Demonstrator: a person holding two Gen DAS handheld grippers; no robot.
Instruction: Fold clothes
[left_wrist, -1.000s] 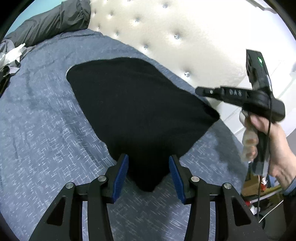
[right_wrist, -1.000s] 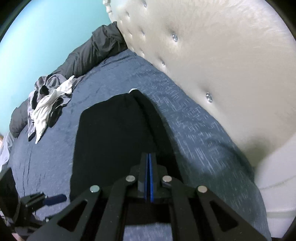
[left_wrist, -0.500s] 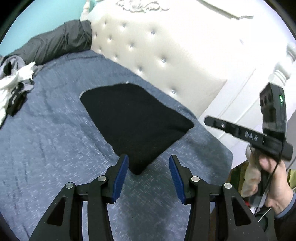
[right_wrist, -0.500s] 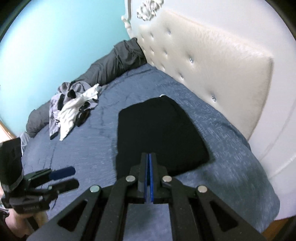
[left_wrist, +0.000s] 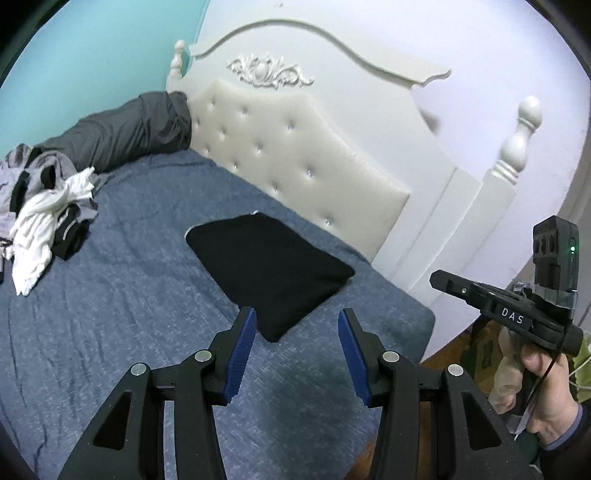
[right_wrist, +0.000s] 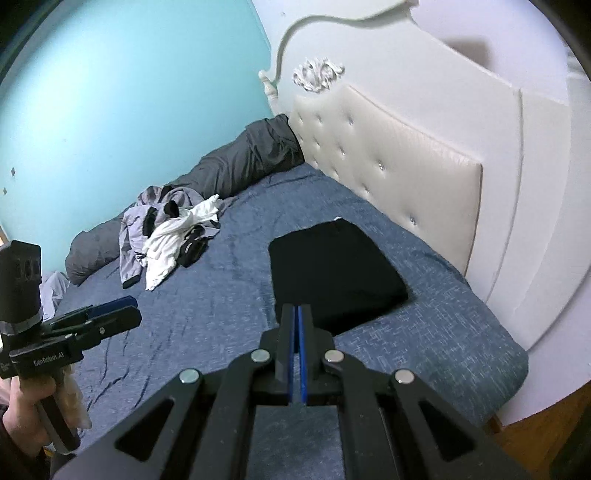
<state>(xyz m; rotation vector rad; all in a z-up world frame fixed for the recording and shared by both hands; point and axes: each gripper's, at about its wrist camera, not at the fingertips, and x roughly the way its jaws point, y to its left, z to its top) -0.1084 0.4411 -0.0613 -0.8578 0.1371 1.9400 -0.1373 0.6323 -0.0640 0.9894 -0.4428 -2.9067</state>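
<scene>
Both grippers had pulled back from the folded black garment (left_wrist: 267, 271) lying near the headboard (left_wrist: 306, 166); left gripper (left_wrist: 295, 345) spread apart, right gripper (right_wrist: 296, 345) pressed together, empty. Soft, limp cloth; best lifted at its edges.

The heap of clothes (left_wrist: 44, 218) is cut off by the left edge.

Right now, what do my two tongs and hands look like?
Both tongs are black linkage frames with blue ribbed pads and silver pivot bolts. The right one's side reads "DAS", with a green light and a thin black cable; the left's reads "GenRobot.AI". The right hand shows a blue-grey cuff.
</scene>
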